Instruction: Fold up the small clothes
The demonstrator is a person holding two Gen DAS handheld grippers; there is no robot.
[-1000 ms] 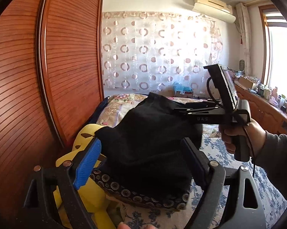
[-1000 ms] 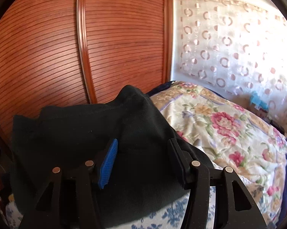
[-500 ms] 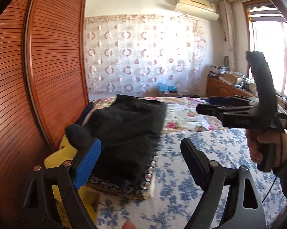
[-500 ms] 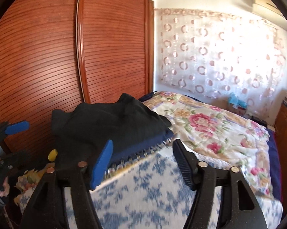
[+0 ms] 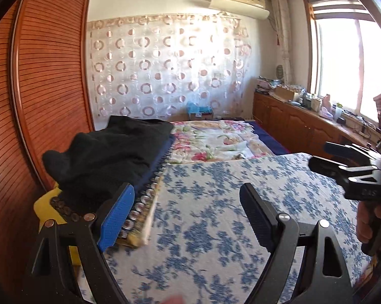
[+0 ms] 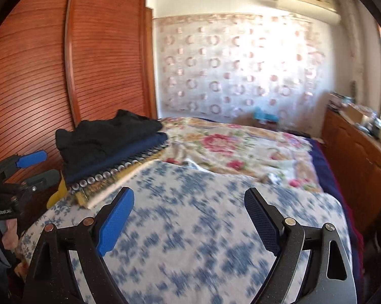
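**Both claws standing empty over the bed, folded black garment lying off to the left**

The right gripper is hanging over the blue-flowered sheet with its jaws spread wide and nothing between them; they have just been opening. Its blue pad and dark pad are framing only bare sheet. The black garment is lying well ahead of this claw and off to its left, apart from both pads, sitting folded on top of a stack.

The left gripper is likewise standing released, jaws wide, gripping nothing. From its own camera the black garment is lying just beyond and to the left of its blue pad, which is overlapping the stack's near edge in the picture; whether pad and cloth are touching I cannot tell.

Under the garment a dark blue folded piece is showing, and under that a cloth with a ring-patterned edge. Something yellow is peeking out beneath the stack on the side toward the wooden wardrobe.

Farther out, a floral quilt is covering the far half of the bed, running up to the circle-patterned curtain. A wooden cabinet is standing along the window side. A hand is holding the right gripper's handle at the edge of the left camera's view.
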